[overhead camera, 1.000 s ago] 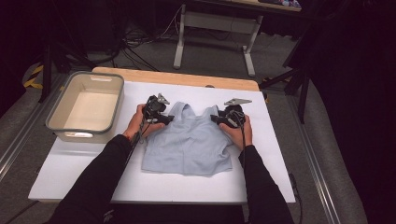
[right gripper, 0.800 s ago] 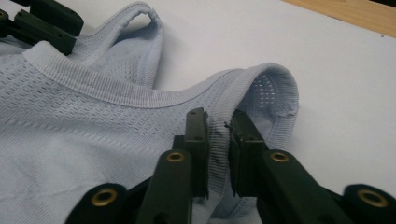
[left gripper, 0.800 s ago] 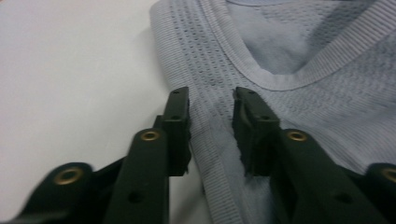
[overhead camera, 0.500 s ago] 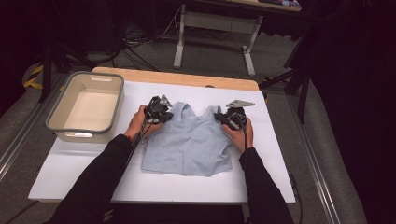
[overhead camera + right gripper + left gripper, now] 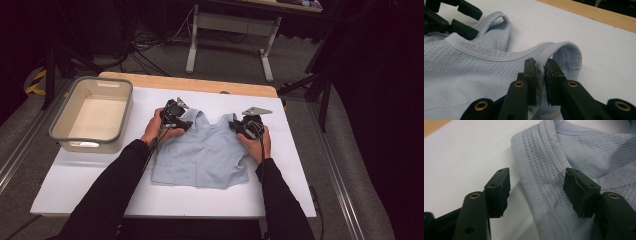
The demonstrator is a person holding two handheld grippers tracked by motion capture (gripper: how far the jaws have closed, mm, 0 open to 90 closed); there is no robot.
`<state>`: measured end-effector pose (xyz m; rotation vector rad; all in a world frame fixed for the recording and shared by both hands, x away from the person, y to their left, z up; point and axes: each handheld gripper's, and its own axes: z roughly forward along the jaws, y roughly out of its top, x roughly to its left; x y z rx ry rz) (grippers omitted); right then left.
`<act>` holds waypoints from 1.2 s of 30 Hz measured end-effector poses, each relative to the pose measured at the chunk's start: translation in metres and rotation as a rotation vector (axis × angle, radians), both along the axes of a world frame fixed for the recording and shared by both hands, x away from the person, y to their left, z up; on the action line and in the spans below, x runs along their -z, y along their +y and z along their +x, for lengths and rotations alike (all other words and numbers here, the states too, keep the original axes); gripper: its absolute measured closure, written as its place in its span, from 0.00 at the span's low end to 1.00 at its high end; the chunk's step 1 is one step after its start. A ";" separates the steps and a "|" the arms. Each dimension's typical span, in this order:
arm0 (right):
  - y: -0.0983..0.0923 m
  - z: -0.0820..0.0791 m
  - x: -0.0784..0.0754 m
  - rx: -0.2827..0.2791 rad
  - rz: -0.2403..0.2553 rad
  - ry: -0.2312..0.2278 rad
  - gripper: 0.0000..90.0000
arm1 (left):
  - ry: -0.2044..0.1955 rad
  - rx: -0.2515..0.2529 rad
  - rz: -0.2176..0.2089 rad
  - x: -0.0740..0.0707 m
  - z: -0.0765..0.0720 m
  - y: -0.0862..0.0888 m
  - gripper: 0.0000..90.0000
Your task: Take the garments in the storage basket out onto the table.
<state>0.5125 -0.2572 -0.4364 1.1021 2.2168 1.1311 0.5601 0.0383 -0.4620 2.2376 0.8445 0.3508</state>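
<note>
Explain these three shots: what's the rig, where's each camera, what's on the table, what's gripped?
No robot: a person holds a two-jaw gripper in each hand. The high view looks down from above the person's side; the other two cameras ride on the grippers and look along their black jaws.

On the white table lie a light blue tank top, spread flat, and a beige tub on the left.

The right gripper pinches one shoulder strap. The left gripper has just been opening; its jaws straddle the other strap without pressing it.
</note>
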 end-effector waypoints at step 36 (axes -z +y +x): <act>0.023 0.014 -0.037 0.071 0.000 -0.123 0.82 | -0.216 -0.200 -0.103 -0.057 -0.046 0.054 0.72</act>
